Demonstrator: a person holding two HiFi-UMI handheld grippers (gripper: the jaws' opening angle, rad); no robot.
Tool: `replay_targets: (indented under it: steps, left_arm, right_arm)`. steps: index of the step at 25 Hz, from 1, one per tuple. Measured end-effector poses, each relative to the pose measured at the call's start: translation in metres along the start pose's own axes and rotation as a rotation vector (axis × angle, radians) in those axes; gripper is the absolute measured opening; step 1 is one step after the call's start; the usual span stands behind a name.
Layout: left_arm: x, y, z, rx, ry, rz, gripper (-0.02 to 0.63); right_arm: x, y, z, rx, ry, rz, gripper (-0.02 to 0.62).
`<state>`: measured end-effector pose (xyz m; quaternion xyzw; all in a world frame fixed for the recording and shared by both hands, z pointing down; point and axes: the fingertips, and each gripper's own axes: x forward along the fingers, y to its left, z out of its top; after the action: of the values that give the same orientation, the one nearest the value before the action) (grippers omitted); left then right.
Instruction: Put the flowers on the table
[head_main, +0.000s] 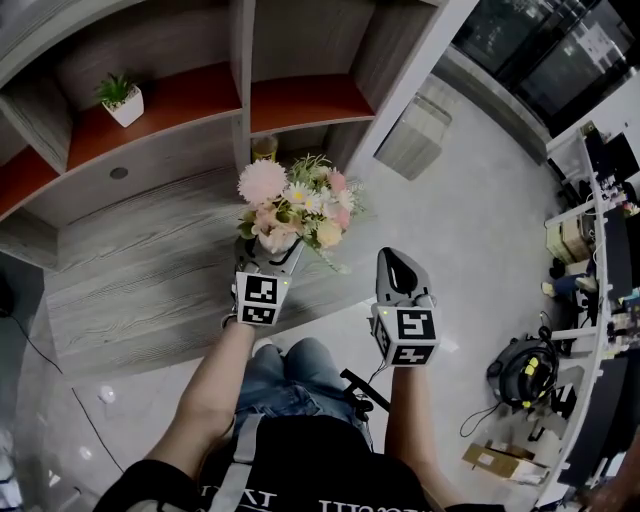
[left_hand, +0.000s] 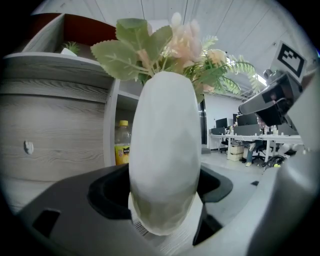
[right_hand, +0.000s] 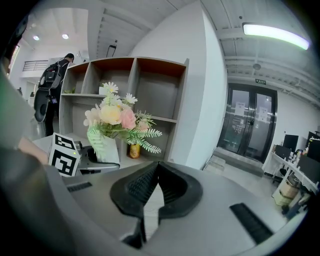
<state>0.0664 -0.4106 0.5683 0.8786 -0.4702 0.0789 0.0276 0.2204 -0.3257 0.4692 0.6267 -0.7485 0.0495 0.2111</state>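
A bunch of pink, white and yellow flowers stands in a white vase. My left gripper is shut on the vase and holds it upright over the grey wooden table. The left gripper view shows the vase filling the gap of the left gripper, jaws pressed on both its sides, with the flowers above. My right gripper hovers to the right, shut and empty. In the right gripper view the right gripper has its jaws closed, and the flowers are to its left.
A shelf unit with red boards rises behind the table, holding a small potted plant and a yellow bottle. A vacuum cleaner and a cardboard box sit on the floor at right. A person stands far back.
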Motion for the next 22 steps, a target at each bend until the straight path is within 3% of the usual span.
replay_targets:
  steps: [22]
  left_arm:
    - [0.001, -0.002, -0.027, -0.067, 0.012, 0.012, 0.373]
  right_arm:
    - [-0.003, 0.004, -0.020, 0.013, 0.006, 0.009, 0.015]
